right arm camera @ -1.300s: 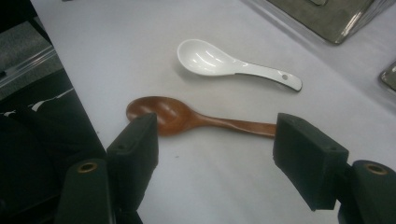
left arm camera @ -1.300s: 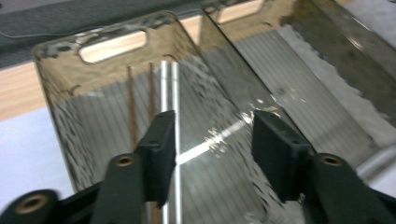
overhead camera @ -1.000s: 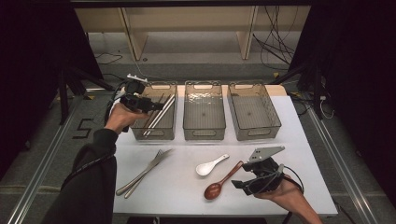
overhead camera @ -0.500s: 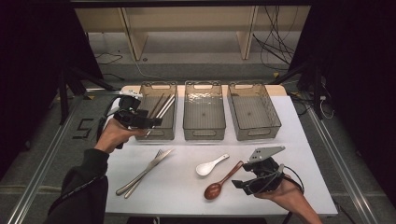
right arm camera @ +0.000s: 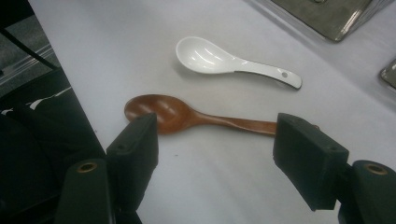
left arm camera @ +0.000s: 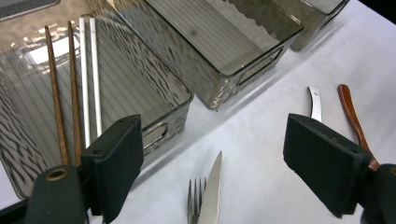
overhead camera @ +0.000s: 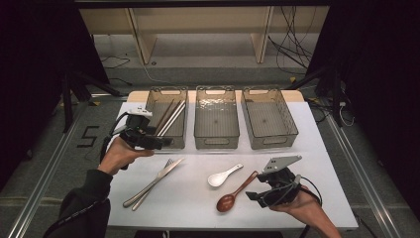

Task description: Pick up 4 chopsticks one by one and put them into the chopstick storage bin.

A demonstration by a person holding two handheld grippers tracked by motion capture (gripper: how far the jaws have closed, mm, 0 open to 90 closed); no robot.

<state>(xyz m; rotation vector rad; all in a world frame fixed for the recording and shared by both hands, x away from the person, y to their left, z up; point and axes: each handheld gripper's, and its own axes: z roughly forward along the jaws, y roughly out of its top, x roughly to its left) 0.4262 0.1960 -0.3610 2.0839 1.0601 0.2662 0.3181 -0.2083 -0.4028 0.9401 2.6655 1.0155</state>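
Observation:
Three smoky clear bins stand in a row at the back of the white table [overhead camera: 327, 153]. The left bin [overhead camera: 171, 141] holds brown chopsticks [left arm camera: 58, 98] and white chopsticks [left arm camera: 91, 79]. A fork and knife [overhead camera: 154, 181] lie at the front left, their tips [left arm camera: 208, 193] just under my left gripper [left arm camera: 215, 163]. It hovers open and empty at the left bin's near wall [overhead camera: 163, 143]. A white soup spoon [right arm camera: 224, 60] and a brown wooden spoon [right arm camera: 187, 114] lie side by side. My right gripper [right arm camera: 215, 154] stands open just above the wooden spoon, also seen near the front edge [overhead camera: 253, 195].
The middle bin [overhead camera: 217, 141] and right bin [overhead camera: 277, 141] look bare inside. Table edges run close along the front and right. A shelf frame and cables sit on the floor behind the table.
My left gripper has pulled back from over the left bin toward the near left, lower and closer to the fork and knife. The right gripper has stayed put.

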